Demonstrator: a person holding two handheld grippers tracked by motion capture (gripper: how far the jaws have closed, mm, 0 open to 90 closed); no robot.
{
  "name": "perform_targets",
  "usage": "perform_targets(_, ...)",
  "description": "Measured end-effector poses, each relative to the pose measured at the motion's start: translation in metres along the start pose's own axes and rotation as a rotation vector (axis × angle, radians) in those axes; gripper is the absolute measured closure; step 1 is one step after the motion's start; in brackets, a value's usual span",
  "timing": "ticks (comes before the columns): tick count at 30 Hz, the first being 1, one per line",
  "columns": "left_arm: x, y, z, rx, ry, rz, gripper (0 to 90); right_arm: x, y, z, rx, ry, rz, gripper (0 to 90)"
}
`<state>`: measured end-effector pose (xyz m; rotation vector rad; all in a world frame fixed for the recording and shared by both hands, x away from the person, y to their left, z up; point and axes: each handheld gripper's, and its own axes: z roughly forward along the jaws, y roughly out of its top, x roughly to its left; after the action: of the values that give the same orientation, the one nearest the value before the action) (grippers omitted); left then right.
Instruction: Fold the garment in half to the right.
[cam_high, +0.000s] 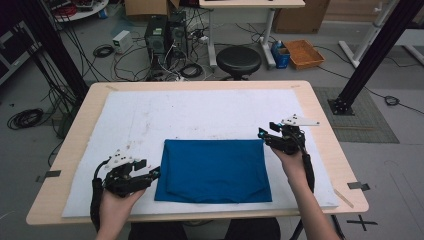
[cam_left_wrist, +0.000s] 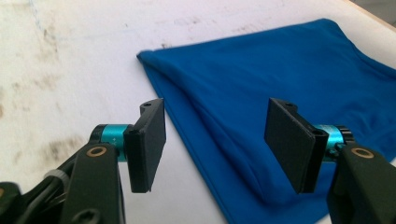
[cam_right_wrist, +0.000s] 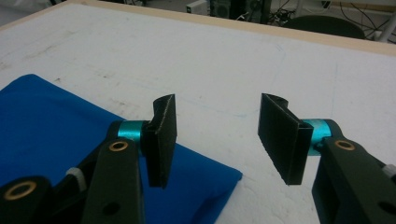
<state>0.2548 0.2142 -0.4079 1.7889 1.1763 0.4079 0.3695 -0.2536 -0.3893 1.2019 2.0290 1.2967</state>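
Note:
A folded blue cloth (cam_high: 212, 170) lies flat on the white mat (cam_high: 200, 115), toward the table's near edge. My left gripper (cam_high: 152, 174) hovers at the cloth's left edge near its front corner, jaws open. In the left gripper view the cloth (cam_left_wrist: 289, 84) passes under the open gap of the left gripper (cam_left_wrist: 219, 144). My right gripper (cam_high: 263, 134) is at the cloth's far right corner, open. In the right gripper view that corner of the cloth (cam_right_wrist: 205, 177) lies beneath the left jaw of the right gripper (cam_right_wrist: 217, 140), with nothing held.
The wooden table's (cam_high: 320, 115) bare rim frames the mat. Beyond the far edge stand a black stool (cam_high: 238, 60), computer towers (cam_high: 165, 35), floor cables and an orange tray (cam_high: 303, 53). Black frame posts (cam_high: 372, 55) rise at both sides.

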Motion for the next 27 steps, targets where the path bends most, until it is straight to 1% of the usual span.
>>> perform_targets(1, -0.002, -0.003, -0.001, -0.004, 0.002, -0.006, 37.8, 0.003, 0.002, 0.001, -0.001, 0.009, -0.004, 47.4)
perform_targets(2, -0.005, -0.01, -0.003, 0.004, -0.001, -0.008, 37.8, 0.006, 0.004, 0.003, -0.001, 0.017, -0.012, 47.4)
perform_targets(3, -0.005, -0.01, -0.003, 0.004, -0.001, -0.008, 37.7, 0.006, 0.004, 0.003, -0.001, 0.017, -0.012, 47.4)
perform_targets(4, -0.007, -0.013, -0.002, 0.006, -0.004, -0.009, 37.6, 0.012, 0.009, 0.007, 0.0, 0.041, -0.024, 47.1)
perform_targets(5, -0.009, -0.019, -0.001, 0.013, -0.011, -0.026, 37.5, 0.016, 0.011, 0.01, 0.002, 0.048, -0.035, 47.1)
perform_targets(6, -0.009, -0.019, -0.001, 0.013, -0.011, -0.026, 36.8, 0.02, 0.013, 0.012, 0.001, 0.05, -0.046, 47.1)
perform_targets(7, -0.01, -0.024, 0.0, 0.013, -0.019, -0.05, 36.1, 0.024, 0.015, 0.015, -0.001, 0.057, -0.052, 47.1)
perform_targets(8, -0.011, -0.025, 0.001, 0.015, -0.024, -0.06, 36.1, 0.027, 0.017, 0.018, 0.004, 0.065, -0.056, 47.1)
perform_targets(9, -0.011, -0.025, 0.001, 0.015, -0.024, -0.06, 36.1, 0.031, 0.018, 0.021, 0.005, 0.071, -0.06, 47.1)
perform_targets(10, -0.011, -0.027, 0.002, 0.015, -0.022, -0.071, 36.1, 0.031, 0.018, 0.021, 0.005, 0.071, -0.06, 47.1)
perform_targets(11, -0.012, -0.028, 0.003, 0.017, -0.016, -0.08, 36.1, 0.034, 0.02, 0.023, 0.003, 0.079, -0.066, 47.1)
perform_targets(12, -0.012, -0.03, 0.003, 0.021, -0.011, -0.086, 36.1, 0.038, 0.021, 0.026, 0.005, 0.088, -0.069, 47.0)
perform_targets(13, -0.012, -0.031, 0.004, 0.023, -0.006, -0.094, 36.1, 0.044, 0.024, 0.032, 0.011, 0.099, -0.078, 47.0)
perform_targets(14, -0.012, -0.032, 0.005, 0.024, 0.001, -0.102, 36.1, 0.044, 0.024, 0.032, 0.011, 0.099, -0.078, 47.0)
perform_targets(15, -0.012, -0.032, 0.006, 0.024, 0.002, -0.11, 36.1, 0.048, 0.025, 0.035, 0.012, 0.105, -0.081, 47.0)
perform_targets(16, -0.012, -0.033, 0.006, 0.026, 0.005, -0.112, 36.1, 0.053, 0.026, 0.042, 0.019, 0.117, -0.088, 46.9)
perform_targets(19, -0.013, -0.033, 0.008, 0.028, 0.003, -0.119, 36.1, 0.061, 0.028, 0.05, 0.025, 0.129, -0.09, 46.8)
perform_targets(22, -0.013, -0.033, 0.01, 0.028, -0.005, -0.128, 36.1, 0.069, 0.029, 0.057, 0.038, 0.134, -0.107, 46.7)
perform_targets(23, -0.013, -0.033, 0.01, 0.022, -0.004, -0.131, 36.1, 0.069, 0.029, 0.057, 0.038, 0.134, -0.107, 46.7)
perform_targets(25, -0.013, -0.033, 0.011, 0.018, -0.018, -0.142, 36.1, 0.077, 0.03, 0.064, 0.051, 0.14, -0.128, 46.7)
perform_targets(26, -0.013, -0.032, 0.011, 0.016, -0.023, -0.145, 36.1, 0.079, 0.03, 0.066, 0.053, 0.144, -0.131, 46.6)
perform_targets(27, -0.015, -0.032, 0.012, 0.008, -0.037, -0.155, 36.1, 0.082, 0.031, 0.068, 0.055, 0.148, -0.132, 46.6)
